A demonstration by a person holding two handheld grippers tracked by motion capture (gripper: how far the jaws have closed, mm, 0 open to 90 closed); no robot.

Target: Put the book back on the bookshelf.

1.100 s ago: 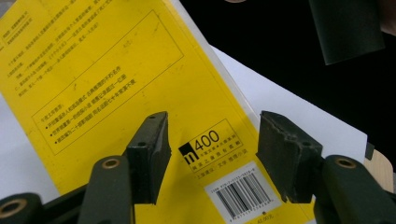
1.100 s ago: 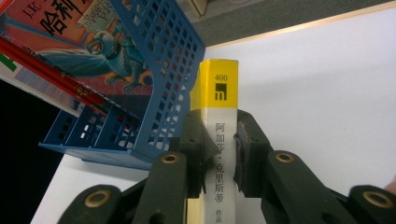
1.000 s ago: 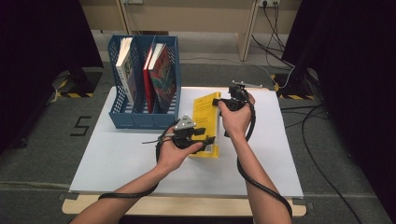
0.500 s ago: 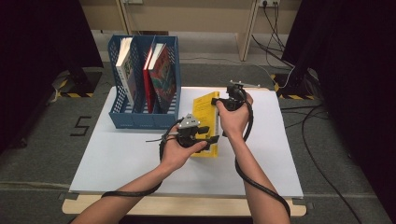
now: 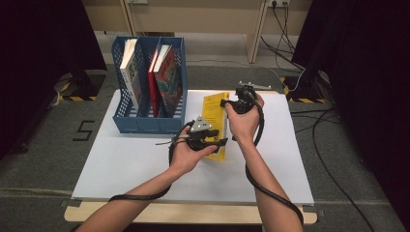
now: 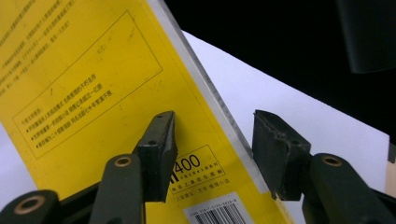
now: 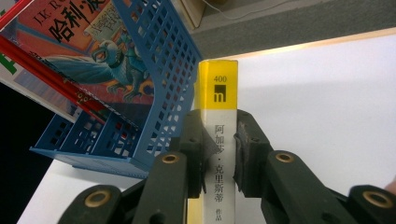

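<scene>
Two grippers work the yellow book (image 5: 215,121): right gripper (image 7: 219,154) clamped on its spine, left gripper (image 6: 212,154) closing, pads not yet pressing; next, lift toward the blue file rack (image 5: 145,121).

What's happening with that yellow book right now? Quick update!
Right gripper clamped on yellow book spine. Left gripper jaws just closing around its edge, not gripping. Blue file rack close beside.

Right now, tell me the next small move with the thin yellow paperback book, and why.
Probably finish closing the left gripper on the thin yellow paperback book: its jaws, just closing, straddle the edge without pressing, while the right gripper already clamps the spine.
</scene>
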